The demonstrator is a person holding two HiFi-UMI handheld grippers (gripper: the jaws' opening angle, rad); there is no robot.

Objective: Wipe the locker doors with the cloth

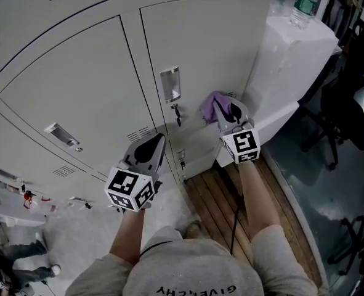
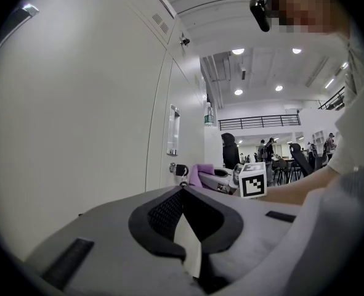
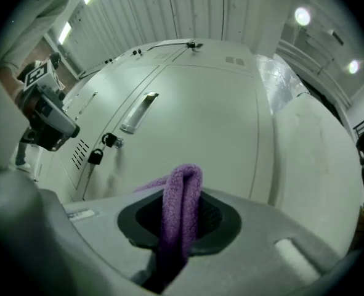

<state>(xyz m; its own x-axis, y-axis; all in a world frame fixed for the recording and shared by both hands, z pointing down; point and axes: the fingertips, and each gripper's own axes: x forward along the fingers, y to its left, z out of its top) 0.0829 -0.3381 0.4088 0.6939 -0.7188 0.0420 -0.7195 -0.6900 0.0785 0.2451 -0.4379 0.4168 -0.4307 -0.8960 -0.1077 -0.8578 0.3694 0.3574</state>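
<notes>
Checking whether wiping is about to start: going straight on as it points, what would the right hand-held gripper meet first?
Probably the grey locker door, to the right of the recessed handle. The purple cloth clamped in the right hand-held gripper would touch first. The gap is hard to judge.

The locker door [image 1: 212, 48] is flat and open from 11 to 1 o'clock of the right gripper [image 1: 220, 108], which is clamped on the cloth [image 1: 207, 106]. Obstacles: recessed handle [image 1: 170, 84] at 10 o'clock, padlock [image 1: 177, 113] at 9 o'clock (it hangs proud of the panel). A white wrapped block [image 1: 292, 54] closes off 3 o'clock.
</notes>
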